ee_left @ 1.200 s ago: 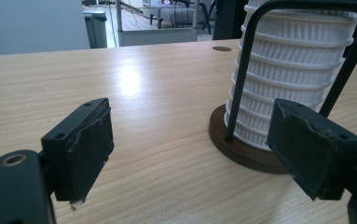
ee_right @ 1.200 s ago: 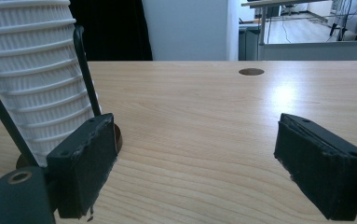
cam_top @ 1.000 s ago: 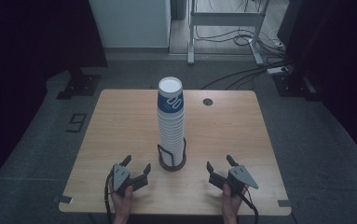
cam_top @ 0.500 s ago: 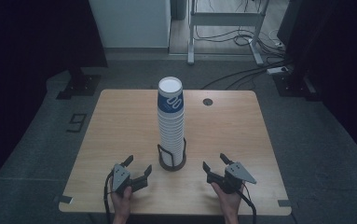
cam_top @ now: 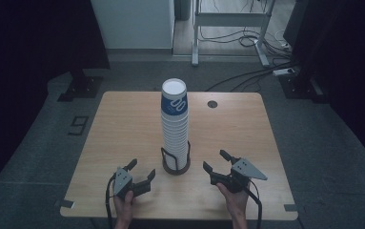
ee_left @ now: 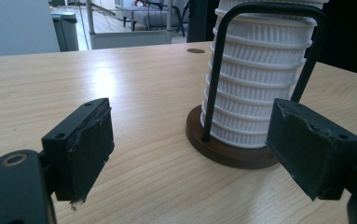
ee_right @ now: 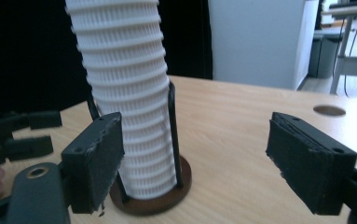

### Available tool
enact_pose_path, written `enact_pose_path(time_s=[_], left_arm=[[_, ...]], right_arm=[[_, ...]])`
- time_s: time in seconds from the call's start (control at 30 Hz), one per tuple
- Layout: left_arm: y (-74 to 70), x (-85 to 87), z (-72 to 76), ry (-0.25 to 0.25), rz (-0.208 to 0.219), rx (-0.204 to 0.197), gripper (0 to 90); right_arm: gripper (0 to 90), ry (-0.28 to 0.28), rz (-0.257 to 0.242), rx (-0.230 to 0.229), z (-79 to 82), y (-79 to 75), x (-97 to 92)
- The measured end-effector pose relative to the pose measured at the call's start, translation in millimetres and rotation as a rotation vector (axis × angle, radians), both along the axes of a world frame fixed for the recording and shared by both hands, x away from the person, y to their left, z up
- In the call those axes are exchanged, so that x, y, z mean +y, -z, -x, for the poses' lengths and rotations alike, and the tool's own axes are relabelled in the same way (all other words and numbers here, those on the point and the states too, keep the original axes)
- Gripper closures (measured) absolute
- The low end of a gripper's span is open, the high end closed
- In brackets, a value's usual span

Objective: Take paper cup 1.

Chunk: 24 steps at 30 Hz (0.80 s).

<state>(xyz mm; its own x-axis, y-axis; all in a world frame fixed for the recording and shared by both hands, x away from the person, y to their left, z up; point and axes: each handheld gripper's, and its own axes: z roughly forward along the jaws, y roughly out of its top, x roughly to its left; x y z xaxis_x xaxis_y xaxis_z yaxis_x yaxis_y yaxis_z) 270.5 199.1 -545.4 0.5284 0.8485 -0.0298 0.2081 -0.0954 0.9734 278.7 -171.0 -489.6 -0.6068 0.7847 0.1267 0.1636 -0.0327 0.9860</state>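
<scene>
A tall stack of white ribbed paper cups (cam_top: 174,129), the top one with a blue band, stands in a black wire holder with a round dark base (cam_top: 175,166) near the table's front middle. To its left my left gripper (cam_top: 142,168) rests low on the table, open and holding nothing; the left gripper view has the stack (ee_left: 260,84) just ahead to the right. On the stack's other side my right gripper (cam_top: 214,160) is raised a little. Its jaws have just been opening and hold nothing. In the right gripper view the stack (ee_right: 125,93) rises behind the left jaw.
The wooden table (cam_top: 123,124) has a round cable hole (cam_top: 212,104) at the back right. Dark floor surrounds it, with a white cabinet (cam_top: 132,21), a metal frame (cam_top: 228,28) and cables behind. The left gripper (ee_right: 22,135) lies beyond the stack in the right gripper view.
My right gripper has lifted slightly off the table, and its jaws stand a bit wider than half a second ago. The left gripper and the cup stack have not moved.
</scene>
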Motion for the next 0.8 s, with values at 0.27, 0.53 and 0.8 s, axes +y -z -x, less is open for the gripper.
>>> enact_pose_path(time_s=[0.27, 0.53, 0.8], left_arm=[[0.0, 0.2, 0.1, 0.022, 0.004, 0.003, 14.5], [0.0, -0.4, 0.7, 0.034, 0.004, 0.004, 14.4], [0.1, -0.3, 1.4, 0.052, -0.001, -0.005, 14.5]], right_arm=[[17.1, -0.049, -0.013, -0.046, -1.8, -29.0, 5.2], [14.8, -0.103, -0.021, -0.078, -5.5, -63.0, 15.9], [13.0, -0.14, -0.012, -0.118, -9.9, -91.6, 28.5]])
